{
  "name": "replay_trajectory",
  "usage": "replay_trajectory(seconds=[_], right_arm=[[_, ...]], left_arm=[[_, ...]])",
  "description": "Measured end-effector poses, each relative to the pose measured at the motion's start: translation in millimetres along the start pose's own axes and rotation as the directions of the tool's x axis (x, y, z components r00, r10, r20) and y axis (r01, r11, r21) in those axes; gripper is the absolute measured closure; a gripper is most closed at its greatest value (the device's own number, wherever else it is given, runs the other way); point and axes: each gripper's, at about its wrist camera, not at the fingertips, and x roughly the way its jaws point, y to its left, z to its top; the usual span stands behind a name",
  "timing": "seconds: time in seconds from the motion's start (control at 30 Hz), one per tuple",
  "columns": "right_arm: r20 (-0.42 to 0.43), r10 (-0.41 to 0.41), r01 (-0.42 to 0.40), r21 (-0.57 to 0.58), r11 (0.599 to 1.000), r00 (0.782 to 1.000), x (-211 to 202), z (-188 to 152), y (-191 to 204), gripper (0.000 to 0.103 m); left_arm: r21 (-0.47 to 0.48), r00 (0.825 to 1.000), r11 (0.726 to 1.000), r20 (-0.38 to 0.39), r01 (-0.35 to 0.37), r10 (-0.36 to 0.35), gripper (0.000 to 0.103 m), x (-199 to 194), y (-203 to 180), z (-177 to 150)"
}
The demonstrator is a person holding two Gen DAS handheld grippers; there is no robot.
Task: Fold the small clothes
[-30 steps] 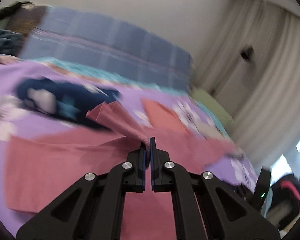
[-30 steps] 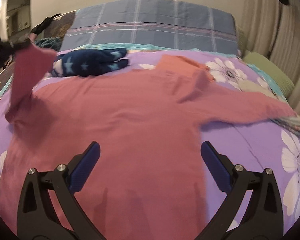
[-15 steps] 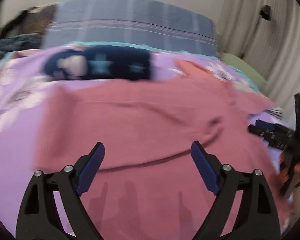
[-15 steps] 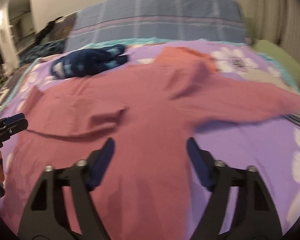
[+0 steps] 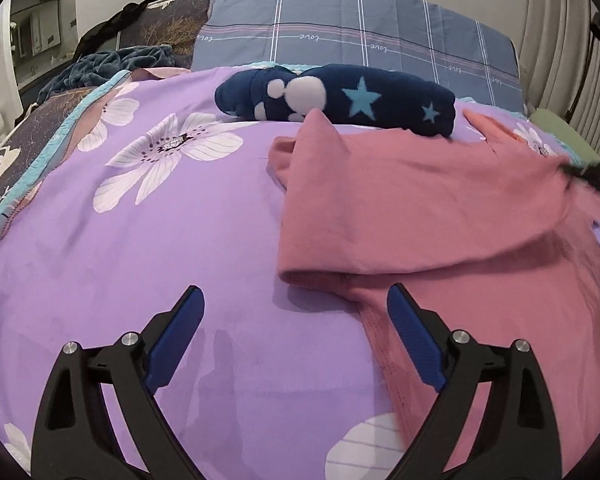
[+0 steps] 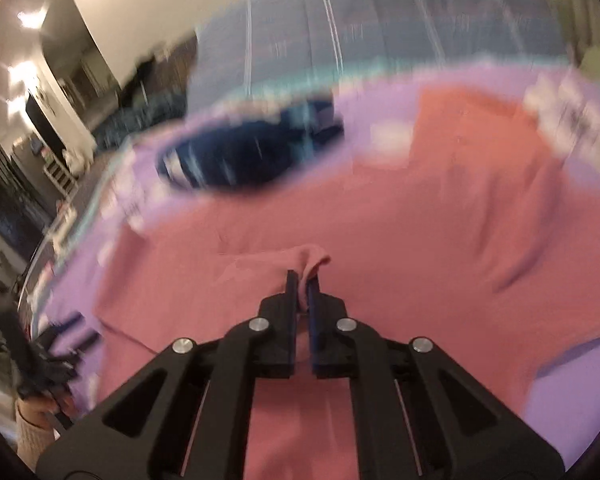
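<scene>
A pink long-sleeved top [image 5: 428, 208] lies on the purple flowered bedspread [image 5: 140, 240], its left sleeve folded in across the body. My left gripper [image 5: 296, 320] is open and empty, low over the bedspread beside the top's left edge. My right gripper [image 6: 303, 280] is shut on a pinch of the pink top [image 6: 312, 260] and holds it lifted; this view is blurred by motion. The right gripper shows as a dark blur [image 5: 592, 176] at the right edge of the left wrist view.
A folded navy fleece with stars [image 5: 340, 98] lies past the top, near a blue checked pillow [image 5: 360, 28]. A dark blanket heap [image 5: 108, 66] sits at the back left. Curtains [image 5: 572, 40] hang on the right. The left gripper and hand [image 6: 44, 368] show at lower left.
My left gripper let go of the sleeve, opened and drew back to the left of the top. My right gripper closed on a pinch of the top and is moving.
</scene>
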Motion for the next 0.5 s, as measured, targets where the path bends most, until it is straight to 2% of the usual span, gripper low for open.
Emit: replay_trajectory(seconds=[0.07, 0.1, 0.13, 0.17, 0.2, 0.23, 0.27, 0.33, 0.43, 0.5], right_arm=[[0.084, -0.101, 0.102, -0.005, 0.995, 0.991, -20, 14, 1, 0.097], [0.099, -0.167, 0.170, -0.023, 0.985, 0.981, -18, 23, -2, 0.087], [0.082, -0.196, 0.199, -0.034, 0.979, 0.977, -10, 28, -7, 0.072], [0.040, -0.233, 0.235, -0.039, 0.971, 0.972, 3, 32, -15, 0.038], [0.020, -0.264, 0.264, -0.025, 0.964, 0.964, 10, 33, -22, 0.036], [0.007, -0.284, 0.283, 0.019, 0.959, 0.959, 15, 29, -35, 0.040], [-0.009, -0.264, 0.264, 0.053, 0.963, 0.964, 16, 25, -42, 0.042], [-0.030, -0.170, 0.172, 0.105, 0.979, 0.985, 12, 12, -55, 0.042], [-0.066, -0.181, 0.186, 0.078, 0.980, 0.981, 8, -6, -58, 0.048], [-0.100, -0.158, 0.166, 0.074, 0.983, 0.982, 4, -19, -63, 0.053]], left_arm=[[0.011, 1.000, 1.000, -0.005, -0.002, 0.002, 0.010, 4, -4, -1], [0.016, 1.000, 1.000, -0.013, -0.007, 0.007, 0.010, 8, -6, 0], [0.019, 1.000, 1.000, -0.021, -0.012, 0.012, 0.010, 11, -8, 1], [0.022, 1.000, 1.000, -0.025, -0.015, 0.016, 0.010, 12, -10, 2], [0.028, 1.000, 0.999, -0.022, -0.017, 0.018, 0.010, 12, -14, 1], [0.035, 1.000, 0.999, -0.016, -0.017, 0.018, 0.010, 11, -16, 1], [0.046, 1.000, 0.999, -0.008, -0.020, 0.020, 0.010, 9, -19, 1], [0.068, 1.000, 0.997, 0.005, -0.029, 0.029, 0.010, 5, -23, -1], [0.077, 0.999, 0.996, -0.006, -0.047, 0.047, 0.010, 7, -23, 0], [0.076, 0.998, 0.995, -0.012, -0.063, 0.064, 0.010, 10, -23, 2]])
